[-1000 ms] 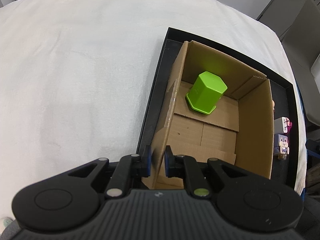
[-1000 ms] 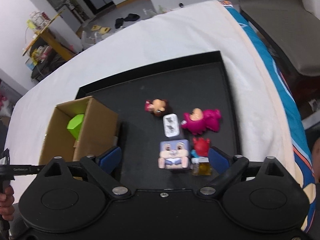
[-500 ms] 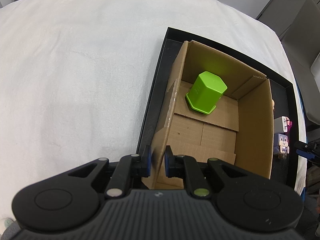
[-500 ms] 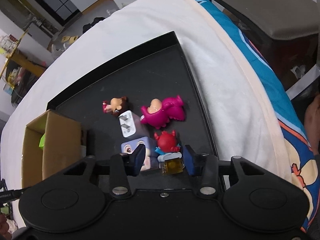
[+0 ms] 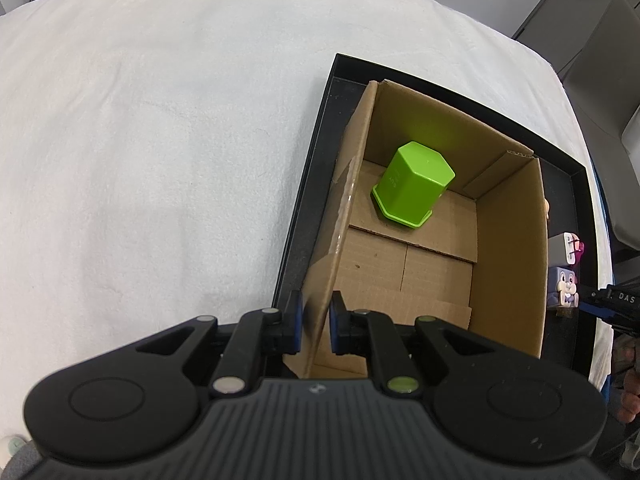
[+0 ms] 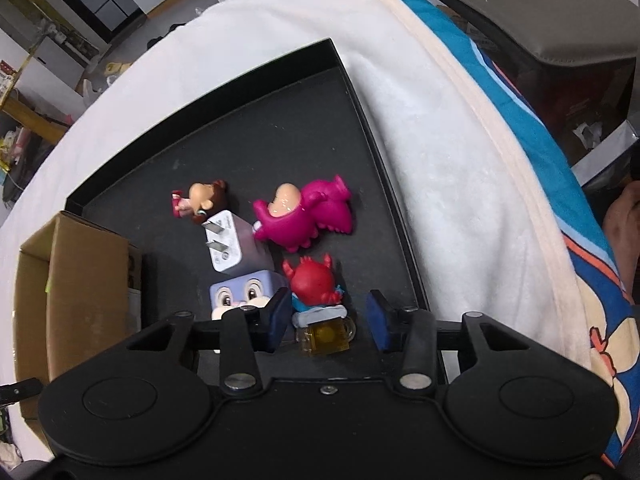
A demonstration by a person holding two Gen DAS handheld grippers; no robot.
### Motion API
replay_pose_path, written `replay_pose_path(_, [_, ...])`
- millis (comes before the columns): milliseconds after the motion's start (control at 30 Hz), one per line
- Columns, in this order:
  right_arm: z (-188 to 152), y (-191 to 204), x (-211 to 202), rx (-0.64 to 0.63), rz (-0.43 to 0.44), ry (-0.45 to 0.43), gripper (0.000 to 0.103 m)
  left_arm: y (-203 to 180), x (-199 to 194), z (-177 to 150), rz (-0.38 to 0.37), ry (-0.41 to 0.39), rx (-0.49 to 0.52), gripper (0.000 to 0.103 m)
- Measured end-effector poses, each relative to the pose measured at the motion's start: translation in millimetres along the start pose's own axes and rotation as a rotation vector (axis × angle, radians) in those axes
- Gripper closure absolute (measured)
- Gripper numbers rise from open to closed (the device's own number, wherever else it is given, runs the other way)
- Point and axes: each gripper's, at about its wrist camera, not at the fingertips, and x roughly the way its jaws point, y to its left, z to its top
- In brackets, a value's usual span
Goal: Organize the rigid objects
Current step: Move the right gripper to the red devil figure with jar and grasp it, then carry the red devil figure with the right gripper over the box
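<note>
Right gripper (image 6: 330, 318) descended — black tray (image 6: 372, 128), white cloth (image 6: 440, 140).

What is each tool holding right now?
Left tool: shut on the brown cardboard box wall.
Right tool: open around the red horned toy figure, not gripping.

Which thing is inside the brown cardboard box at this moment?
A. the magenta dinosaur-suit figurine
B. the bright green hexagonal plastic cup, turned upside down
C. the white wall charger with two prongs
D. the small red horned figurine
B: in the left wrist view the bright green hexagonal plastic cup stands upside down on the floor of the brown cardboard box, alone there; the toys lie outside it on the black tray.
</note>
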Motion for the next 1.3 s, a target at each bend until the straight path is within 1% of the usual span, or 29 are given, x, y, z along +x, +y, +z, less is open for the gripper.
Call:
replay_pose_path(300, [0, 9, 16, -0.055, -0.031, 0.021, 0.062, 2, 3, 0, -0.008, 0.005, -0.003, 0.091])
replay_pose_path(333, [0, 10, 18, -0.065, -0.038, 0.024, 0.063, 1, 3, -1, -0.009, 0.004, -0.003, 0.091])
replay_pose_path(367, [0, 11, 19, -0.078, -0.051, 0.023, 0.071, 1, 3, -1, -0.007, 0.004, -0.002, 0.091])
replay_pose_path(400, [-1, 13, 18, -0.092, -0.061, 0.018, 0.074, 1, 4, -1, -0.007, 0.004, -0.002, 0.091])
replay_pose_path(433, [-1, 13, 17, -0.092, -0.07, 0.019, 0.074, 1, 4, -1, -0.006, 0.003, 0.0, 0.091])
replay_pose_path(600, [3, 10, 9, -0.064, -0.046, -0.007, 0.074, 1, 4, -1, -0.006, 0.003, 0.003, 0.091])
replay_pose_path(733, [2, 7, 2, -0.055, -0.029, -0.009, 0.074, -1, 4, -1, -0.005, 0.003, 0.012, 0.091])
replay_pose_path(1033, [-1, 14, -17, -0.1, -0.004, -0.008, 0.074, 2, 5, -1, -0.02, 0.008, 0.011, 0.091])
replay_pose_path(1200, [-1, 22, -24, -0.109, -0.004, -0.016, 0.074, 4, 4, -2, -0.032, 0.014, 0.011, 0.09])
replay_pose_path(1300, [0, 26, -27, -0.101, 0.012, -0.01, 0.074, 3, 3, -2, -0.035, 0.017, 0.014, 0.09])
